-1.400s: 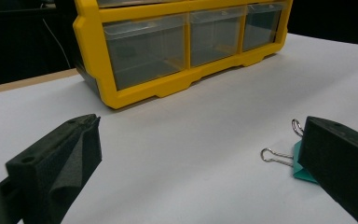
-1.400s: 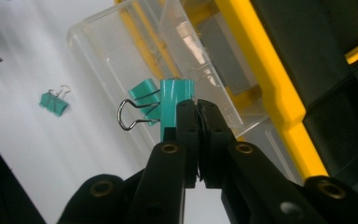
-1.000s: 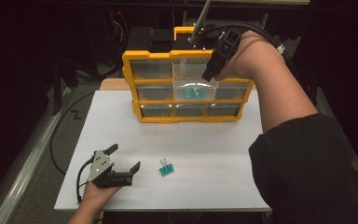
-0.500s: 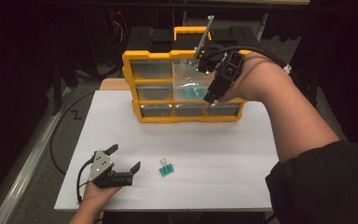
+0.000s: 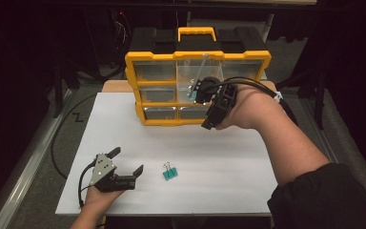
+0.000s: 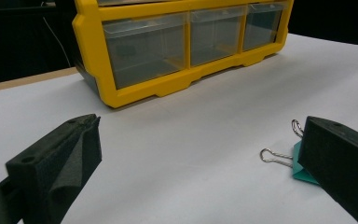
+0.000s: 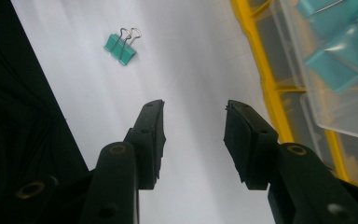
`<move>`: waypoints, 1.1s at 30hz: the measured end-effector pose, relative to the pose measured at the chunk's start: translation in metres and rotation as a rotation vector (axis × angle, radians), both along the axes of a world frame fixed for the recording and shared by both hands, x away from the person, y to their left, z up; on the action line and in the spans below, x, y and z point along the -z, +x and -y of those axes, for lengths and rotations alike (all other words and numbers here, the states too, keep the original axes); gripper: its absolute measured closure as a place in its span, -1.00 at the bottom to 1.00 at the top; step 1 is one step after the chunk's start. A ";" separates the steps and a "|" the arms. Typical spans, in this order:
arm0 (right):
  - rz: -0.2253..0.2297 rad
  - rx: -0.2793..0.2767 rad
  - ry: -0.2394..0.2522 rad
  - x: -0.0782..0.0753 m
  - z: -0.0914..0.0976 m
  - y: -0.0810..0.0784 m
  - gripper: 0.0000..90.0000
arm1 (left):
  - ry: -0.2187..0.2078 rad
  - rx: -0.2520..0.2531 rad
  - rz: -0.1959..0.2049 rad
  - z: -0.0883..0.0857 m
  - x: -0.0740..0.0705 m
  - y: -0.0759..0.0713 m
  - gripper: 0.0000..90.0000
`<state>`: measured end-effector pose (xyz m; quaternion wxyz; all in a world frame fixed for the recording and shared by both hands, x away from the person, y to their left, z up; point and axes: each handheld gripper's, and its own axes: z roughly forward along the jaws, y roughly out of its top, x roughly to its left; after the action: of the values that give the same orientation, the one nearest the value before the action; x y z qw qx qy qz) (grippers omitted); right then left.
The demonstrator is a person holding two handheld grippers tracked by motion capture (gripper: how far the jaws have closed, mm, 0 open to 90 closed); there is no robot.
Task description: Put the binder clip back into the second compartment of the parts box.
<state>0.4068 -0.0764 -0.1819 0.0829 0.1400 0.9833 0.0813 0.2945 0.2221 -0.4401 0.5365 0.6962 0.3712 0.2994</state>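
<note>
A teal binder clip (image 5: 170, 172) (image 6: 300, 169) (image 7: 120, 47) lies on the white table (image 5: 228, 162) near the front. My left gripper (image 5: 126, 161) (image 6: 198, 135) rests just left of it, open, with the clip beside its right jaw. A yellow organizer (image 5: 198, 57) (image 6: 91, 56) (image 7: 272, 88) with clear drawers stands at the back. Its middle drawer (image 5: 190, 88) (image 7: 335, 60) sticks out and holds teal clips. My right gripper (image 5: 208, 124) (image 7: 193, 109) hangs in front of the organizer's lower right, pointing down at the table. Its jaws have just been opening and nothing is between them.
The organizer's bottom drawers (image 6: 144, 49) look empty. A black cable (image 5: 59, 143) runs along the table's left edge. Bare white surface lies between the organizer and the clip. The person's right forearm (image 5: 286, 143) crosses the right side of the table.
The right hand has come down from the organizer's upper drawers to in front of its lower right, and its jaws stand wider. The left gripper and the clip have stayed put.
</note>
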 end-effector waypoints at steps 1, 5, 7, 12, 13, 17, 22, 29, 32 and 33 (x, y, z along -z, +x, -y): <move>-0.002 -0.005 -0.001 0.004 0.000 -0.001 0.32 | 0.001 0.000 0.000 0.000 0.000 0.000 -0.99; -0.010 -0.009 0.002 0.021 0.000 -0.001 0.24 | 0.001 0.000 -0.001 0.000 0.000 0.000 -0.99; -0.018 -0.011 0.002 0.028 0.000 -0.002 0.22 | 0.000 0.000 0.000 0.000 0.000 0.000 -0.99; -0.026 -0.012 0.002 0.047 0.001 -0.003 0.15 | 0.000 0.000 -0.001 0.000 0.000 0.000 -0.99; -0.027 -0.014 0.001 0.051 0.001 -0.003 0.13 | 0.000 -0.001 -0.001 0.000 0.000 0.000 -0.99; -0.031 -0.017 0.008 0.065 0.001 -0.005 0.07 | 0.000 0.000 0.000 0.000 0.000 0.000 -0.99; -0.034 -0.026 0.016 0.081 0.001 -0.006 0.01 | 0.000 0.000 0.001 0.000 0.000 0.000 -0.99; -0.038 -0.050 0.029 0.105 0.003 -0.009 -0.12 | -0.001 0.000 0.001 0.000 0.000 0.000 -0.99; -0.045 -0.048 0.022 0.113 0.004 -0.012 -0.14 | -0.006 -0.002 0.004 -0.001 0.000 0.000 -0.99; -0.048 -0.048 0.021 0.116 0.004 -0.012 -0.17 | -0.007 -0.002 0.004 -0.001 0.000 0.000 -0.99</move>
<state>0.3947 -0.0804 -0.2981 0.0558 0.1192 0.9872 0.0902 0.2943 0.2227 -0.4398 0.5393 0.6935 0.3719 0.3000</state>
